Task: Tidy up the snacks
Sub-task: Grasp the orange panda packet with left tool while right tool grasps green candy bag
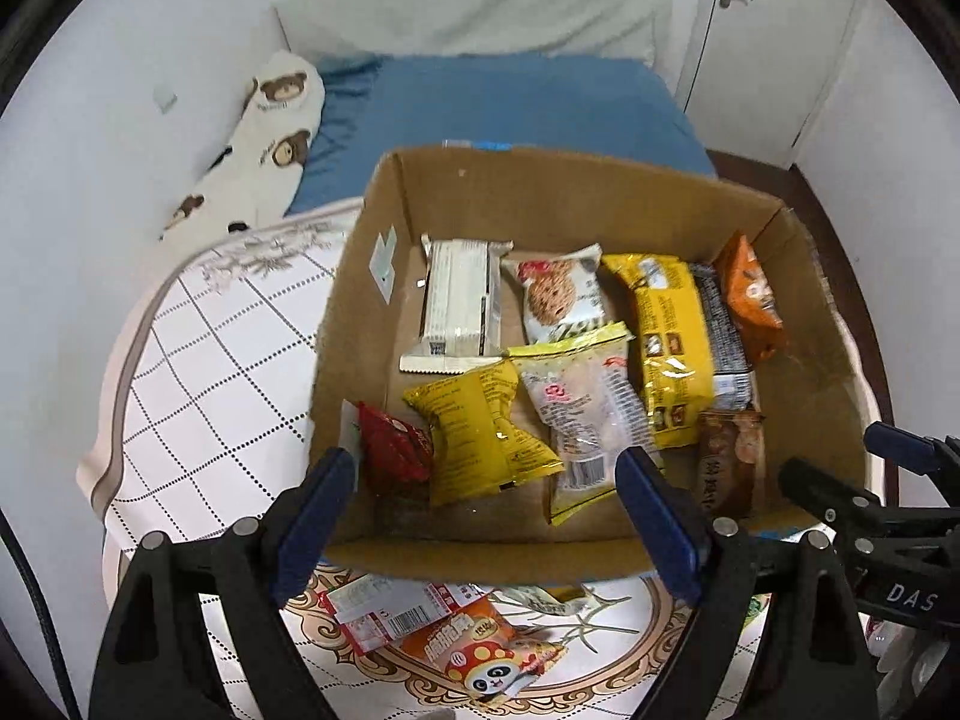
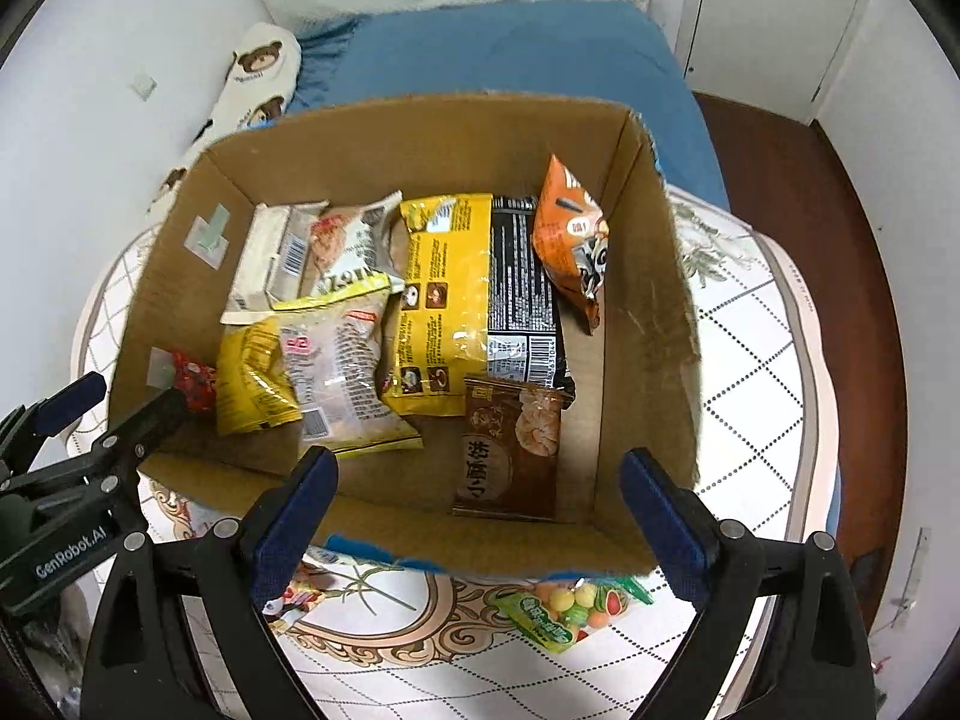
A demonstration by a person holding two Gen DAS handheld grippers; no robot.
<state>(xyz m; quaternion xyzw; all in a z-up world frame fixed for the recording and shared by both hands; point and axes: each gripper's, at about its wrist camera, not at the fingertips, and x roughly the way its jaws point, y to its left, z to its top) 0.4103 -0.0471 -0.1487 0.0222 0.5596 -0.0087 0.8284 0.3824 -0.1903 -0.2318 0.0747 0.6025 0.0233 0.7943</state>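
An open cardboard box (image 1: 480, 558) stands on the table and holds several snack packets: a white wafer pack (image 1: 462, 300), a large yellow pack (image 1: 672, 336), an orange bag (image 2: 570, 228), a brown pastry pack (image 2: 510, 450) and a small red packet (image 1: 393, 450). My left gripper (image 1: 485, 459) hangs open above the box's near left part, holding nothing. My right gripper (image 2: 479, 457) is open and bare above the near right part. On the cloth in front of the box lie an orange mushroom-print packet (image 1: 480, 648) and a green fruit-candy packet (image 2: 558, 606).
The round table carries a white grid-patterned cloth (image 1: 198, 396). Behind it is a bed with a blue sheet (image 1: 510, 102) and a bear-print pillow (image 1: 258, 150). White walls, a white door (image 1: 774, 48) and brown floor (image 2: 798, 192) are at the right.
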